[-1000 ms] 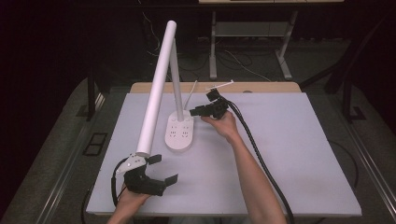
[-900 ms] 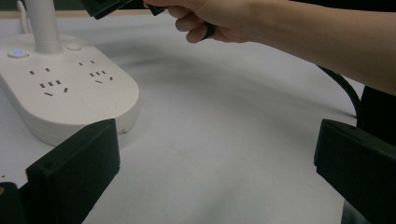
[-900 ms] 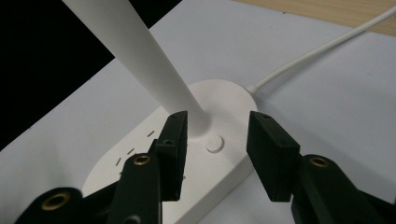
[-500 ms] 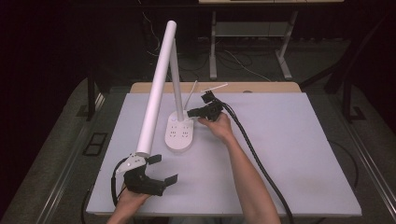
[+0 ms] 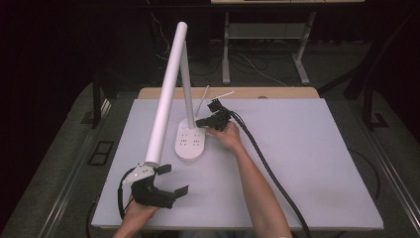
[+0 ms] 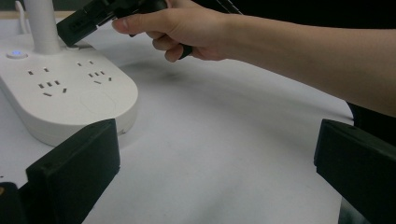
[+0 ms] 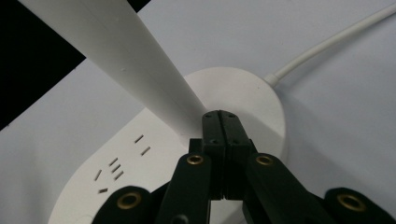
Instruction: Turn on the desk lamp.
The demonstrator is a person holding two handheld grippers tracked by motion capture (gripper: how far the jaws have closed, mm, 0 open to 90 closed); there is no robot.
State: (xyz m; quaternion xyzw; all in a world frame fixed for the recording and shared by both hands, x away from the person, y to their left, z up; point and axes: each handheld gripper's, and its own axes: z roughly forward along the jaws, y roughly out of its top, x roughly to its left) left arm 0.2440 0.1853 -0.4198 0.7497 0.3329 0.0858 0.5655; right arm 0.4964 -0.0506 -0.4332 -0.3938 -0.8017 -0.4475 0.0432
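From above, the white desk lamp [image 5: 189,141] stands left of centre on the pale counter [image 5: 307,163], its socket-studded base flat on the surface, a slim post rising from the base's far end and a long tube head slanting down toward the near left. The right gripper [image 5: 199,122] hovers over the base's far end beside the post; its fingers have just been closing. The right gripper view makes plain what the high view cannot: those fingers are pressed together with nothing between them, tips over the base just by the foot of the post, and a white cord [image 7: 327,44] leaves the base. The left gripper [image 5: 174,179] rests at the near left, fingers spread wide and empty. The left gripper view shows a small blue light [image 6: 16,53] glowing on the base, by the post
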